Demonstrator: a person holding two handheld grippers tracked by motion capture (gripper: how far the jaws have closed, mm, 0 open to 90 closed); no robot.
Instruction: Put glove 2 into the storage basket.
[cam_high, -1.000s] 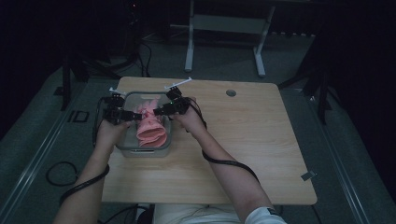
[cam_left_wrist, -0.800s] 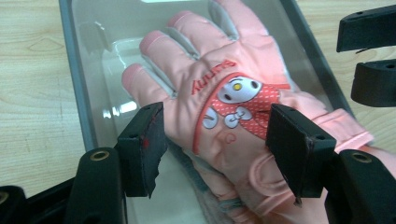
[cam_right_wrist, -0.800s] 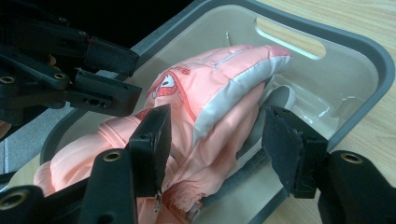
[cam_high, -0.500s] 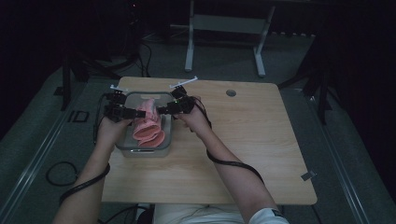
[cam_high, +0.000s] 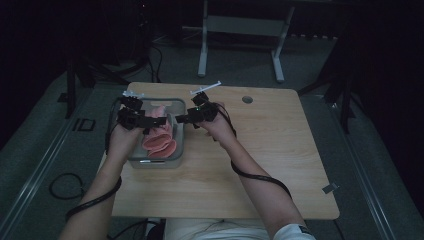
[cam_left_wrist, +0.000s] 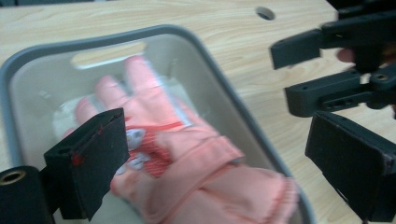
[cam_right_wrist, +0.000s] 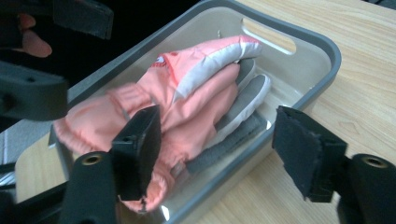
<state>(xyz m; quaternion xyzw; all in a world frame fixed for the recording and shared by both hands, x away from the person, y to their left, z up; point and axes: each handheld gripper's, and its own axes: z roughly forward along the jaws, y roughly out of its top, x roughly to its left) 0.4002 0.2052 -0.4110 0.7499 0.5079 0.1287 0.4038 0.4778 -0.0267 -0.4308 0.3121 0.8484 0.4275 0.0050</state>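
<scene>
A pair of pink gloves (cam_high: 159, 140) with white and grey parts lies in a grey plastic bin (cam_high: 178, 150) at the table's left. In the left gripper view the gloves (cam_left_wrist: 187, 149) lie below my left gripper (cam_left_wrist: 219, 163), whose jaws have just been opening and stand wide, with the pads off the fabric. My right gripper (cam_right_wrist: 222, 151) has also just been opening, and hangs over the bin's rim (cam_right_wrist: 327, 51) and the gloves (cam_right_wrist: 187, 93) without touching them. From above, the left gripper (cam_high: 145, 122) and the right gripper (cam_high: 182, 120) face each other across the bin.
The bin stands on a light wooden table (cam_high: 260, 165) with a round cable hole (cam_high: 247, 99) at its back. A metal stand (cam_high: 240, 25) rises behind the table. Cables lie on the floor at the left (cam_high: 65, 182).
The gloves, held up between both grippers before, now lie in the bin. Both grippers have opened and drawn up and apart from the fabric.
</scene>
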